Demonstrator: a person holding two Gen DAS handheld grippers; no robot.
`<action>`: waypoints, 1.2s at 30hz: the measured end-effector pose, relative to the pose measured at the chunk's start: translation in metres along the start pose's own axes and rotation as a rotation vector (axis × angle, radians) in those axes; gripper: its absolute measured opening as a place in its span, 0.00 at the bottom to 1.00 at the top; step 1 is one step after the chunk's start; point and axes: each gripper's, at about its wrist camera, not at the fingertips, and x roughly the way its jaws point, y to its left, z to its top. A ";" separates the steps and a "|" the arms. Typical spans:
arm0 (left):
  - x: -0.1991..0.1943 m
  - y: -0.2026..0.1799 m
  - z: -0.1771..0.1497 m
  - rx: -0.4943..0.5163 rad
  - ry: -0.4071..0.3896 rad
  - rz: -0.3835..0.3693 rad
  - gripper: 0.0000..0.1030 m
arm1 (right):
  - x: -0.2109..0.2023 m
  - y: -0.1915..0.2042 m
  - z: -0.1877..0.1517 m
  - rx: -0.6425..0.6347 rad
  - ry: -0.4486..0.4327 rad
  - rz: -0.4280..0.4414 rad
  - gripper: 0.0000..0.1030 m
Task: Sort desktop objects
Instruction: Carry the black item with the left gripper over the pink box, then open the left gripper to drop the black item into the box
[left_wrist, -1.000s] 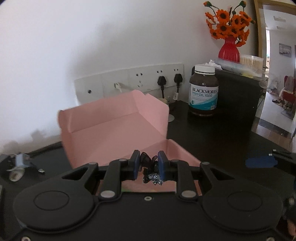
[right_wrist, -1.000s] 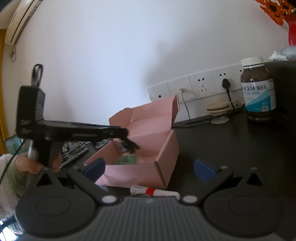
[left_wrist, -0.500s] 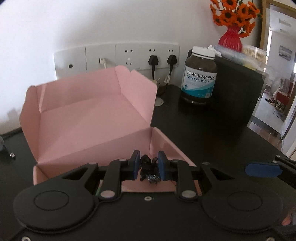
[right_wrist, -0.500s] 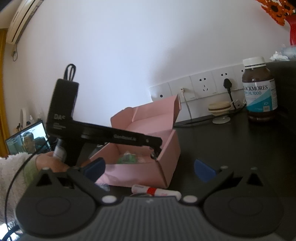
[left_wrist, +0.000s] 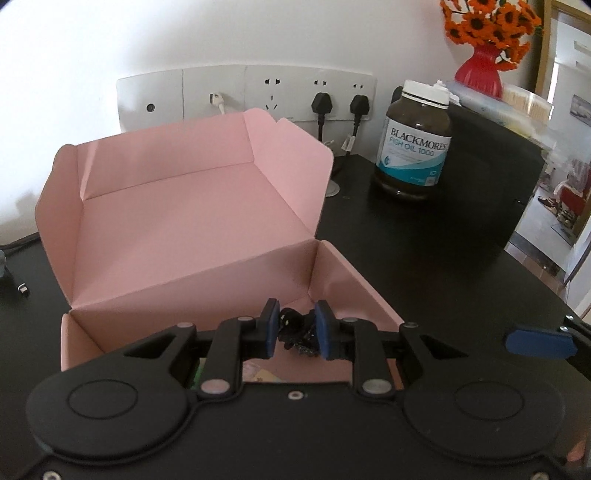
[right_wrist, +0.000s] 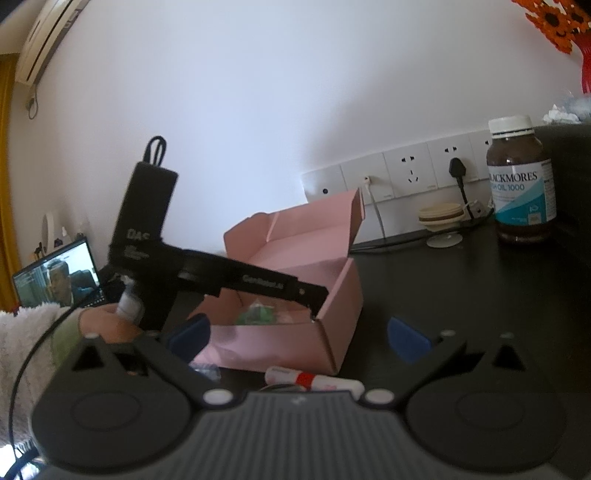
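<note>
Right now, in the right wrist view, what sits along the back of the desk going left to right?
laptop screen → pink box → small cream dish on a stand → fish oil bottle

The pink box is matt paperboard with smooth, creased flaps. At its 2 o'clock, the bottle is glossy brown with a smooth white plastic cap. The surface is matt black. The left claw is matt black plastic with metal pins.

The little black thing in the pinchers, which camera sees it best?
The left wrist view: the small black object sits pinched in the left gripper, above the pink box. In the right wrist view the box wall hides it.
</note>
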 end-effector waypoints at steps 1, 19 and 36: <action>0.001 0.000 0.000 -0.001 0.000 0.002 0.22 | 0.000 0.000 0.000 0.000 0.000 0.000 0.99; 0.011 -0.007 0.003 0.024 0.001 0.079 0.26 | 0.000 0.002 0.001 -0.008 -0.001 0.005 0.99; -0.024 -0.002 0.005 0.052 -0.069 0.069 0.44 | 0.001 0.000 0.000 -0.009 0.002 0.012 0.99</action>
